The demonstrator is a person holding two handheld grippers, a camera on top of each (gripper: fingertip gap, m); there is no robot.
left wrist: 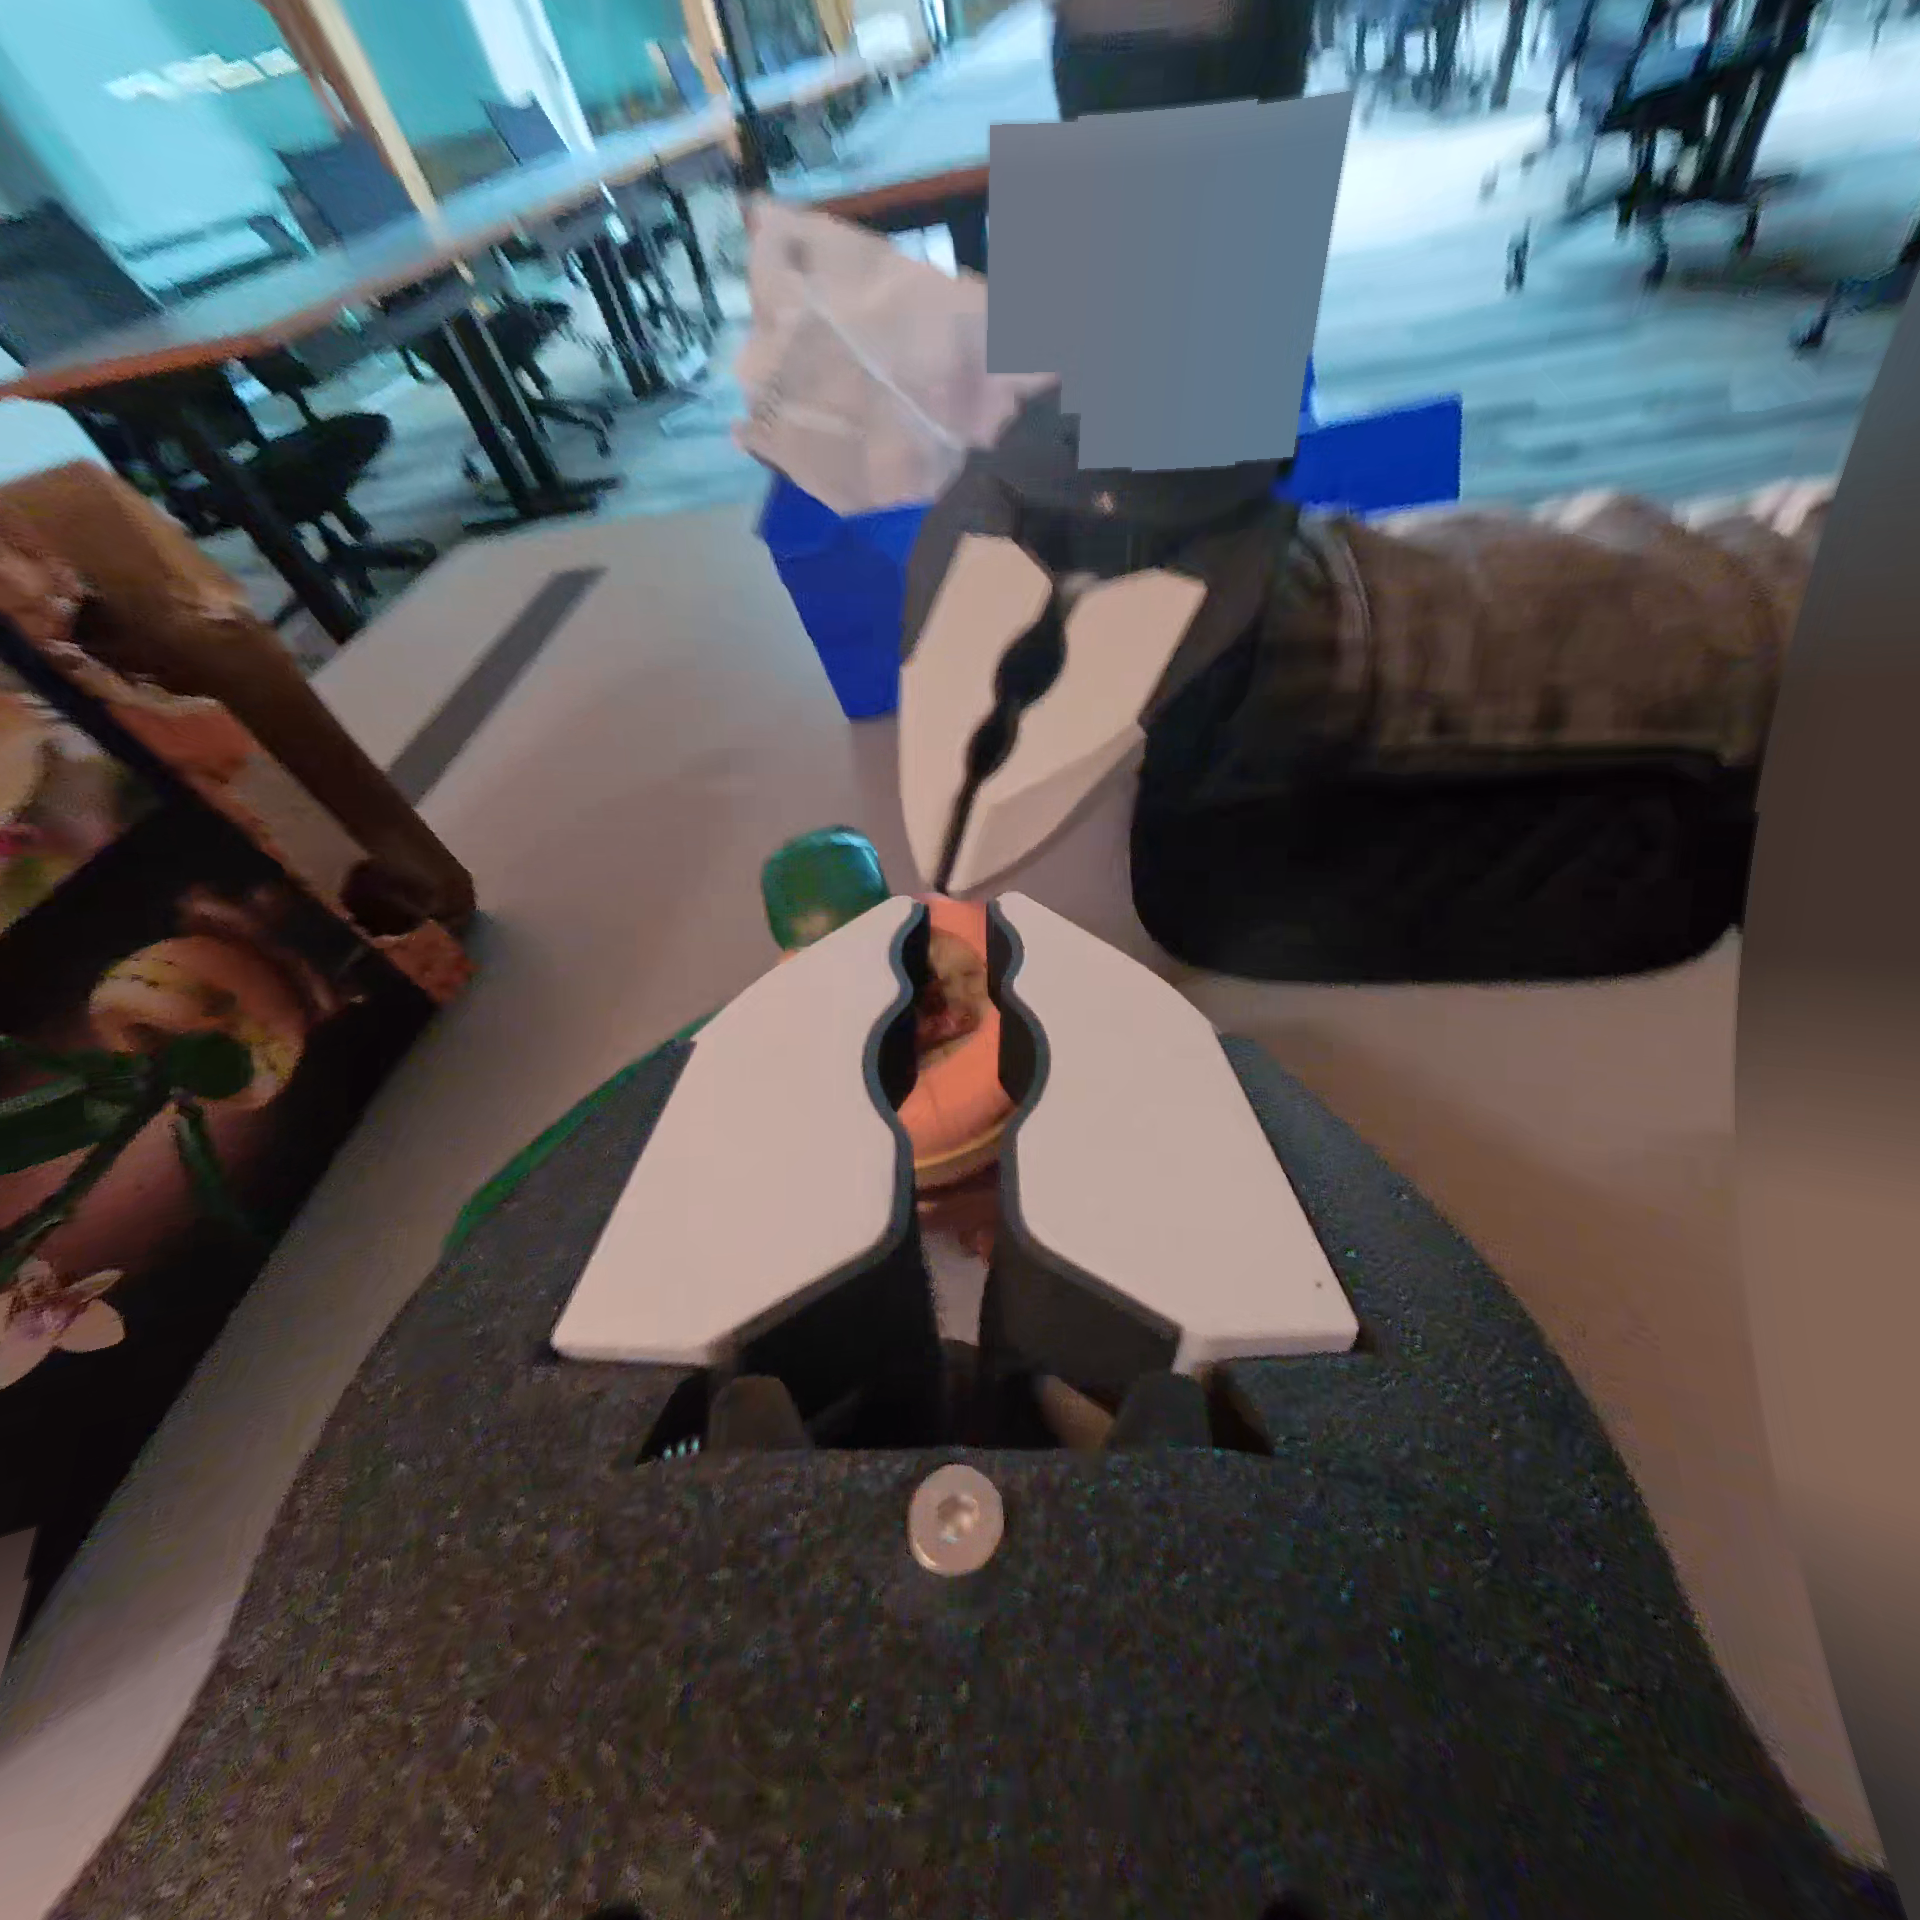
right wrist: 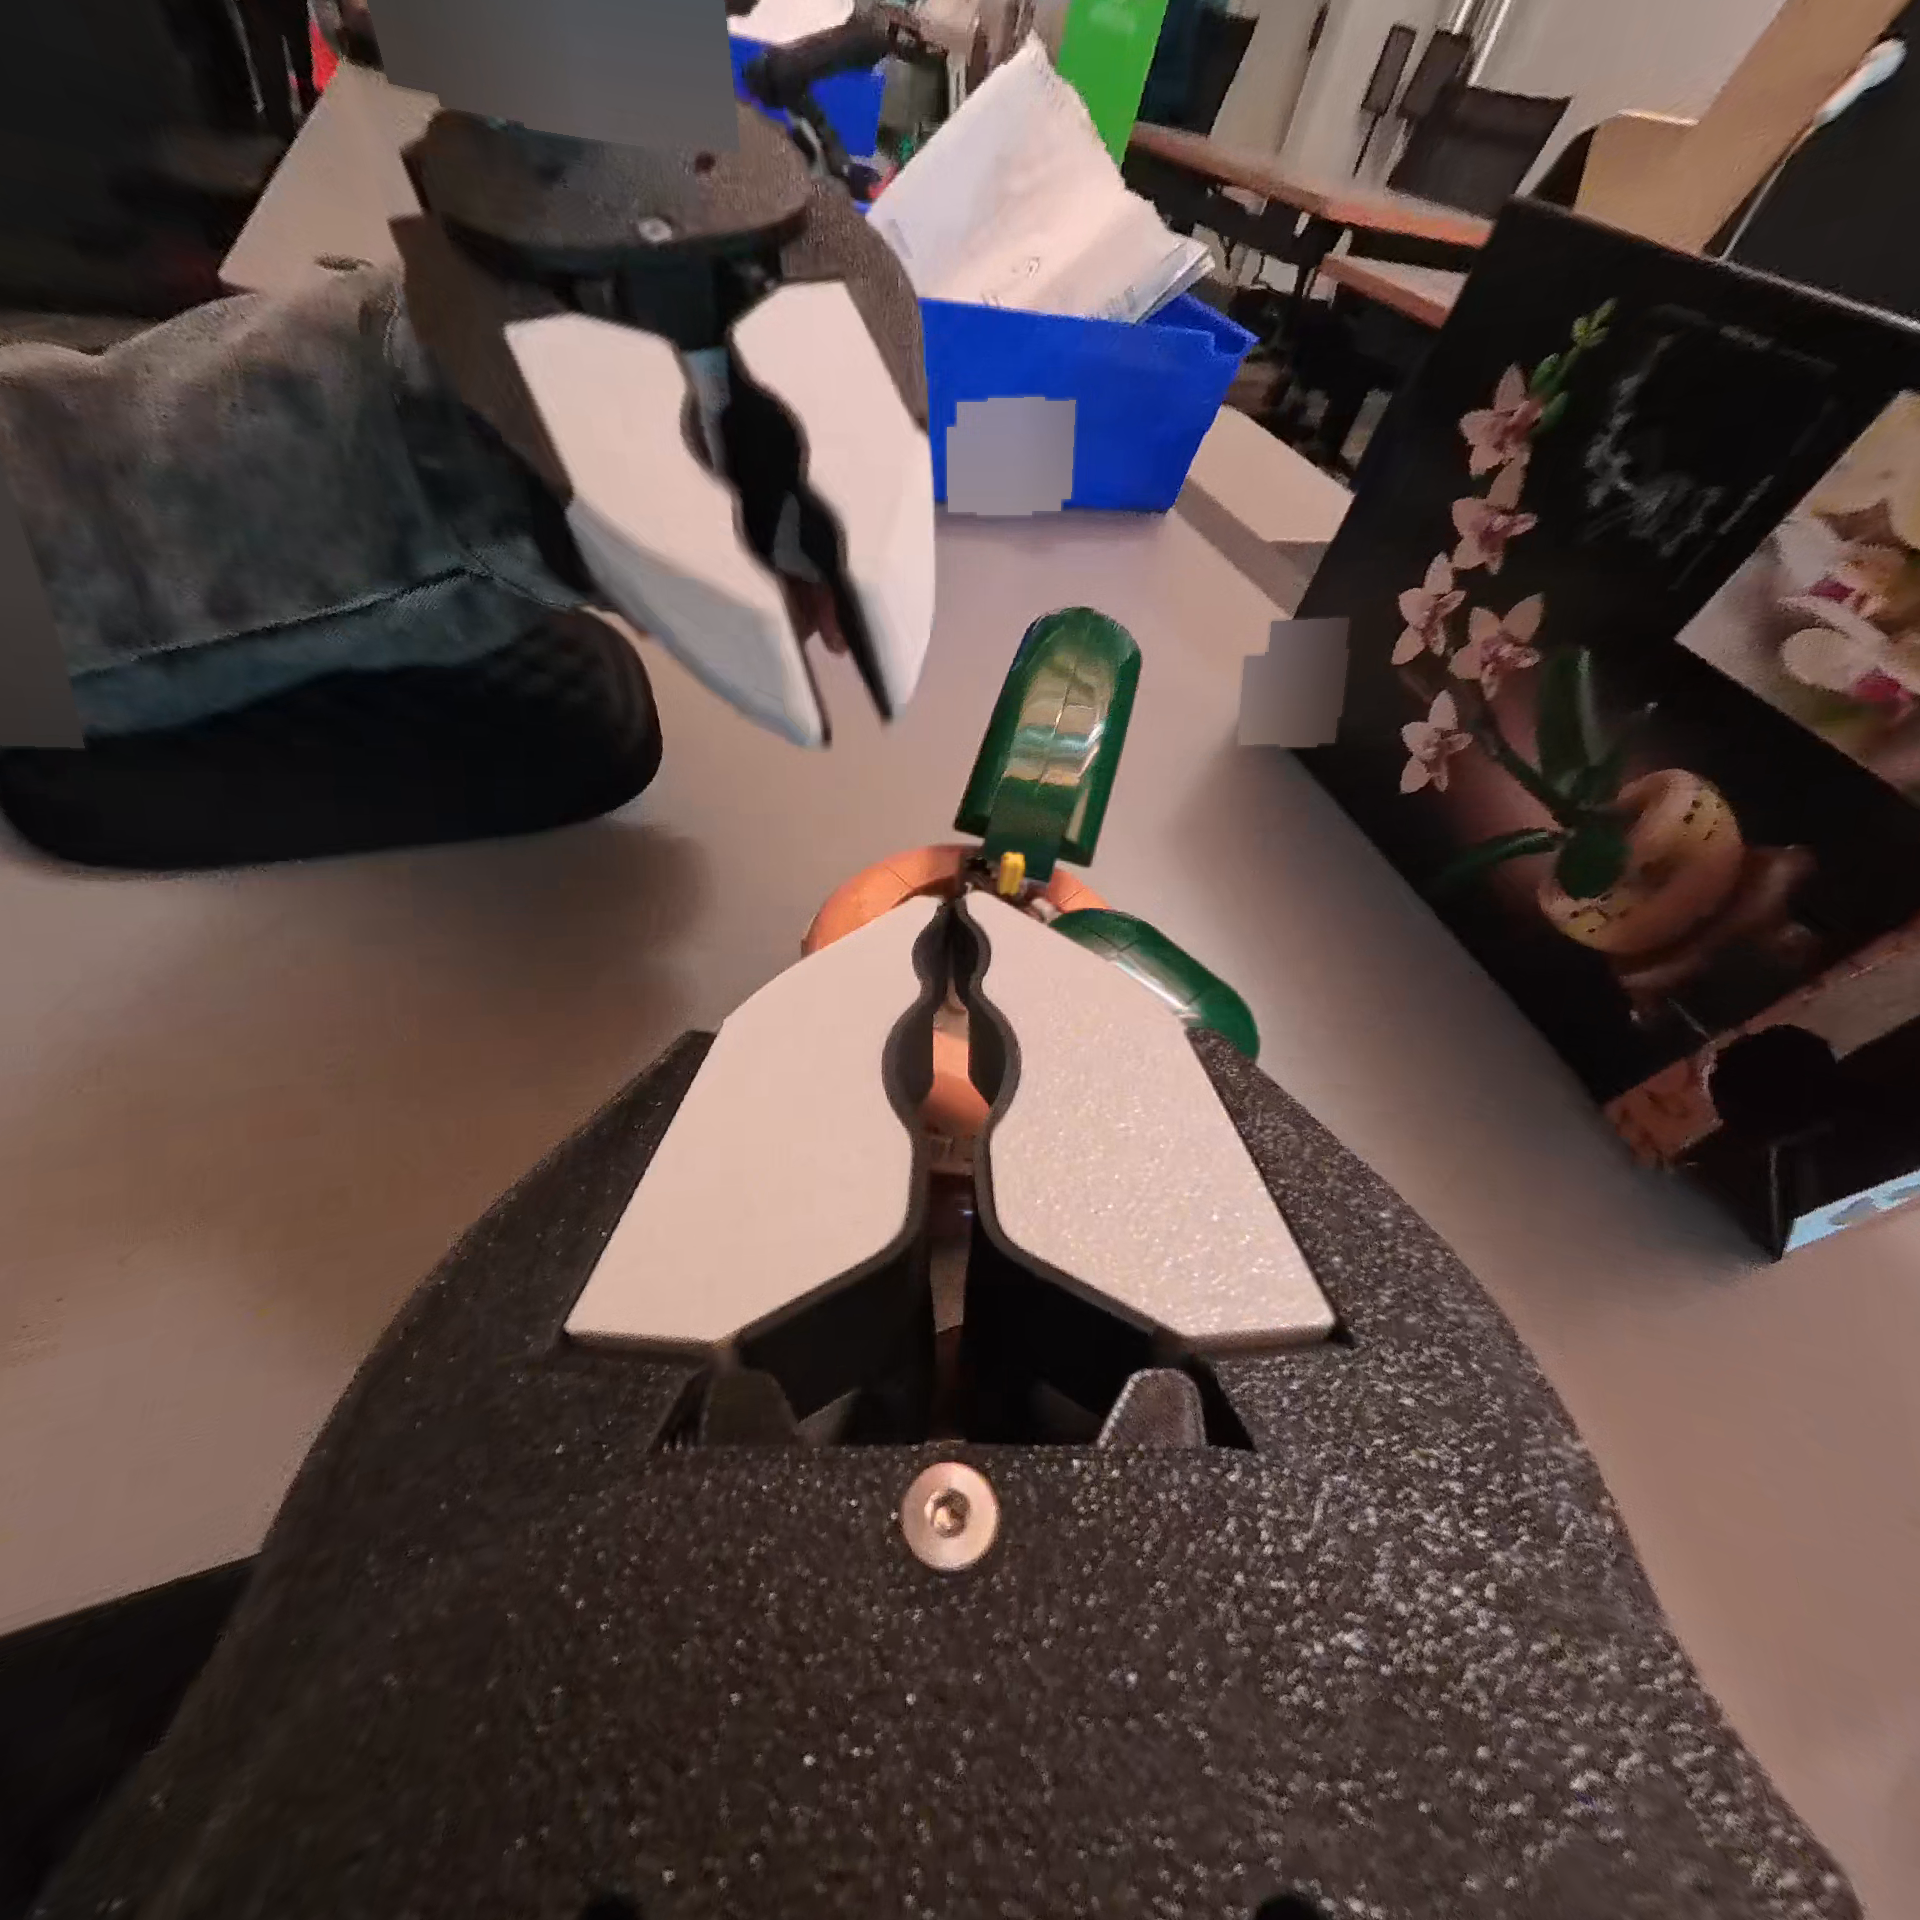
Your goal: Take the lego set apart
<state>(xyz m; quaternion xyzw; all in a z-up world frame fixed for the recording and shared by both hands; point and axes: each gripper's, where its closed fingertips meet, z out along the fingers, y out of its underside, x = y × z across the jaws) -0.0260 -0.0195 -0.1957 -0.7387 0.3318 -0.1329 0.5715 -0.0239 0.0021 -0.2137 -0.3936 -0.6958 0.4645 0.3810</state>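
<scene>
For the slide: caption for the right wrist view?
Right gripper shut at the orange pot's rim; green leaf upright.

We see the left gripper (left wrist: pixel 954 914) with a rough, speckled black plastic body and matt, pale finger plates; its screw (left wrist: pixel 955 1519) is bright metal; the right gripper (right wrist: pixel 954 914) has the same grainy finish; beyond it the leaf (right wrist: pixel 1055 727) is glossy green plastic; right of the leaf, the box (right wrist: pixel 1579 665) is printed card; the table (right wrist: pixel 312 987) looks smooth and matt.

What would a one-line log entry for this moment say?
left claw: nearly shut, over orange pot | right claw: tips together at pot rim, grip unclear | green leaf: upright on pot
</scene>
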